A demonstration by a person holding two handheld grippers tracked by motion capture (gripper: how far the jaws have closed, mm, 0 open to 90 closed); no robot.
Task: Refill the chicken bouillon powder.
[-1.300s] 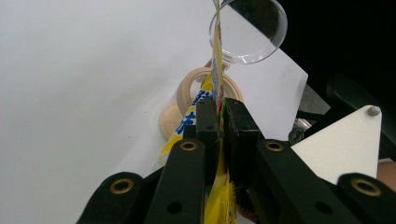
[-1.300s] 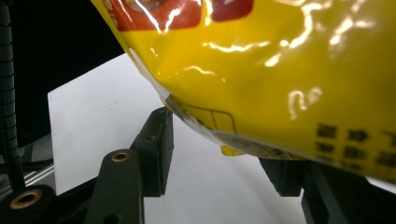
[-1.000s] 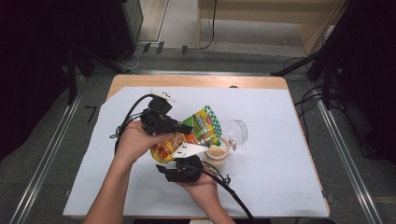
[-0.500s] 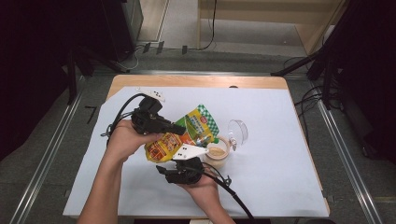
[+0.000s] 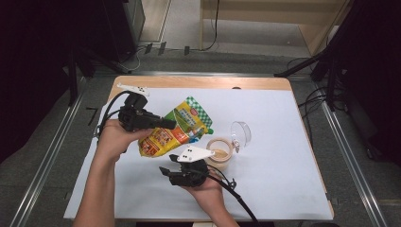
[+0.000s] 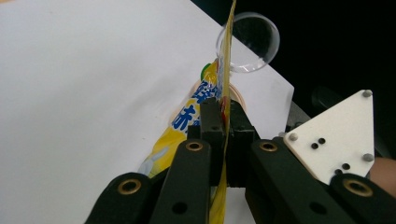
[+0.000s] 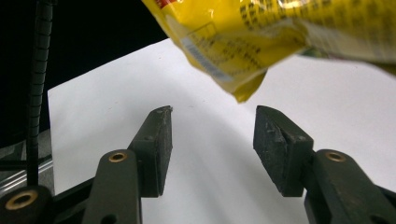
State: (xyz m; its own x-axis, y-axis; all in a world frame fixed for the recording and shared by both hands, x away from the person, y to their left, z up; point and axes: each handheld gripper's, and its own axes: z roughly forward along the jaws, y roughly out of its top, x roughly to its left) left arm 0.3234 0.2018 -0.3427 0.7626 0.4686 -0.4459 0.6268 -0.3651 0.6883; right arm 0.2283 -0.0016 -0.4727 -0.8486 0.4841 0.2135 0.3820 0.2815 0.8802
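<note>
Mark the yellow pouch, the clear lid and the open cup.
yellow pouch (image 5: 172, 132), high view, middle of its printed front.
clear lid (image 5: 241, 133), high view, centre of the disc.
open cup (image 5: 220, 154), high view, its tan rim.

We count one yellow-and-green refill pouch (image 5: 176, 128), one round open container (image 5: 220, 152) and one clear lid (image 5: 241, 134) on the white mat. We also see two handheld grippers, the left gripper (image 5: 163, 124) and the right gripper (image 5: 164, 171).
</note>
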